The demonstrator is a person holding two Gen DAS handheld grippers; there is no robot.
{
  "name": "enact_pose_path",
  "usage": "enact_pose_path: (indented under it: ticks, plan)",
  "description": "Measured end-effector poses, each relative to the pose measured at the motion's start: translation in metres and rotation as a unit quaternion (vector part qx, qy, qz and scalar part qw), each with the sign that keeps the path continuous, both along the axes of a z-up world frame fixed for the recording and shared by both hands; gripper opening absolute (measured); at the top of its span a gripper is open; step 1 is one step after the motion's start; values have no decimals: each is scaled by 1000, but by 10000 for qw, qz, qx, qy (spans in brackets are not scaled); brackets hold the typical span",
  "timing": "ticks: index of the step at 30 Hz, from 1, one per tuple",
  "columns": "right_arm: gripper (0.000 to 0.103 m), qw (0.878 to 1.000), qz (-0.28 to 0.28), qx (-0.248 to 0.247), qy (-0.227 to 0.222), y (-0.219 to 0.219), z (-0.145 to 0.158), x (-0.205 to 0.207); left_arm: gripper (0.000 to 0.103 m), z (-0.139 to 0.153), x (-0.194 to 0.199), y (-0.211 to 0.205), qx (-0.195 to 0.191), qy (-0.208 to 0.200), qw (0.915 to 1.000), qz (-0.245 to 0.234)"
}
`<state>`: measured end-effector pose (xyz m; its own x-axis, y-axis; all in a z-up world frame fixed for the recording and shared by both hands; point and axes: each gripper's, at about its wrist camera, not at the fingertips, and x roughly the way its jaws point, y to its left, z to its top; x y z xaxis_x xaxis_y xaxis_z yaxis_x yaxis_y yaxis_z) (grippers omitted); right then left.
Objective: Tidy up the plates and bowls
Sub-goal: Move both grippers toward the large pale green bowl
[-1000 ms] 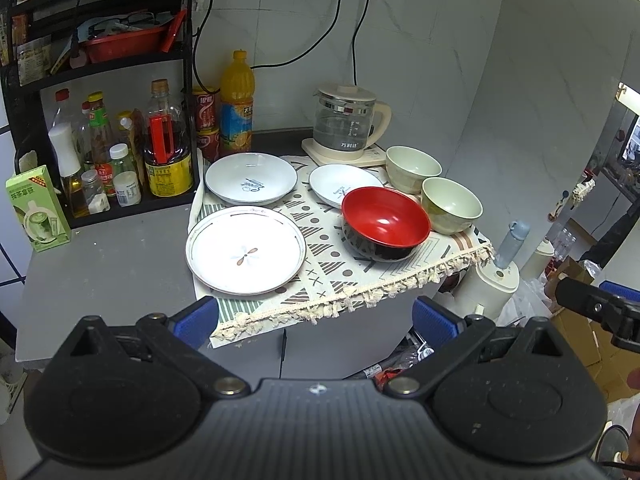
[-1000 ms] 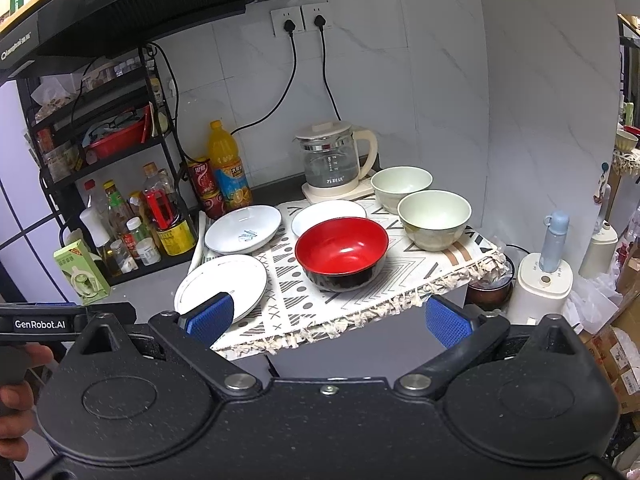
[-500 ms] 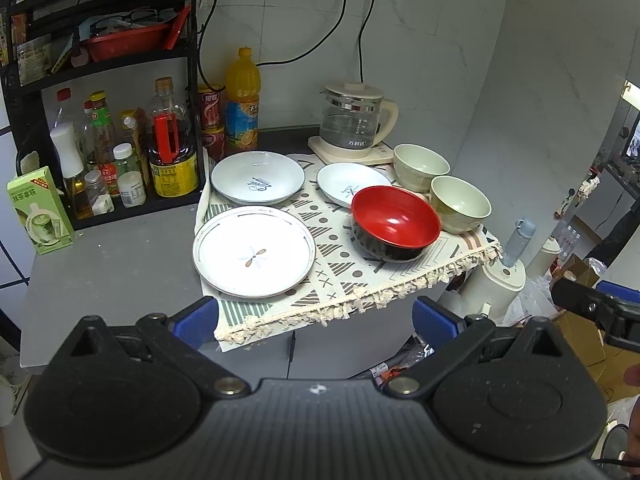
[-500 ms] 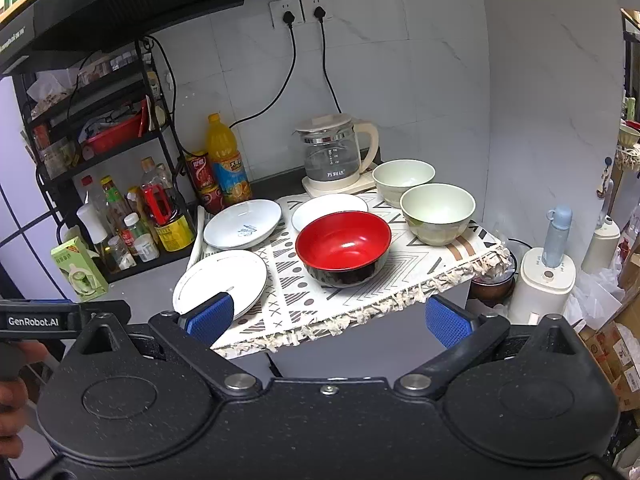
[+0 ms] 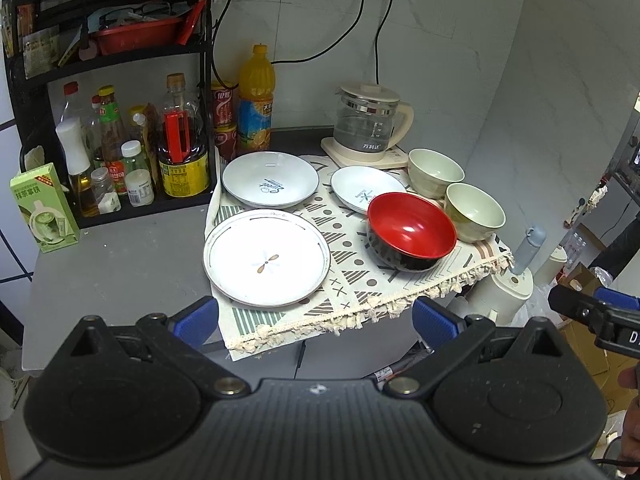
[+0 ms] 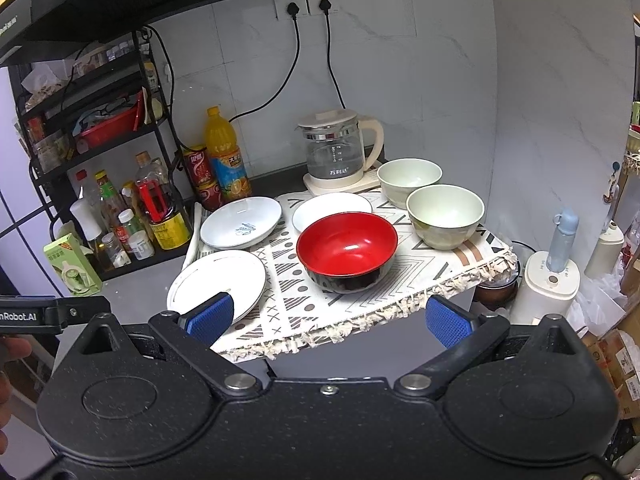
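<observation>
Patterned fringed cloth (image 5: 360,280): spread over the right part of a grey countertop (image 5: 120,264), its tasselled edge hanging over the front. All task dishes stand on it.

Large white flat plate with a dark rim line and a small leaf motif (image 5: 266,257): front left of the cloth, nearest the left gripper.

White shallow dish with blue lettering (image 5: 270,179): directly behind the flat plate, just beside it.

Small white dish with a green mark (image 5: 362,192): back centre, its front edge partly hidden by the red bowl.

Round bowl, red inside and black outside (image 5: 411,236): front right of the cloth, upright.

Two pale green ceramic bowls (image 5: 474,211): right of the red bowl, one behind the other, upright, close together; whether they touch is unclear.

Glass kettle with a cream base and handle (image 5: 370,124): back of the counter, behind the dishes.

Black wire rack of bottles and jars (image 5: 120,140): far left; an orange drink bottle (image 5: 256,100) stands beside it.

Left gripper (image 5: 316,318): blue-padded fingers spread wide, holding nothing, short of the cloth's front edge.

Right gripper (image 6: 328,320): fingers likewise spread wide and empty, in front of the cloth edge, the left pad overlapping the flat plate in view.
</observation>
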<state>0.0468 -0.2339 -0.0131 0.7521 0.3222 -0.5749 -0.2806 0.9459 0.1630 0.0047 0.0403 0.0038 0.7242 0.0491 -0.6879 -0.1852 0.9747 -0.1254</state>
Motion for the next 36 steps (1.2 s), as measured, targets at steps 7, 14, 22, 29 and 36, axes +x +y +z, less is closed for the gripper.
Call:
enact_pose_path:
  ticks: [7, 14, 22, 29, 36]
  plan:
    - [103, 10000, 22, -17, 73, 8, -7, 13, 102, -3, 18, 8, -9, 42, 10000, -7]
    - [103, 9998, 51, 0, 201, 15, -12, 34, 102, -12, 51, 14, -97, 101, 9999, -82]
    - [103, 9990, 104, 66, 420, 26, -21, 81, 102, -22, 109, 30, -187, 155, 9996, -123]
    - [103, 9991, 53, 110, 409, 34, -31, 128, 101, -37, 170, 38, -308, 181, 9989, -289]
    - [102, 9978, -341, 180, 541, 29, -43, 171, 100, -50, 227, 39, -474, 327, 9969, -530]
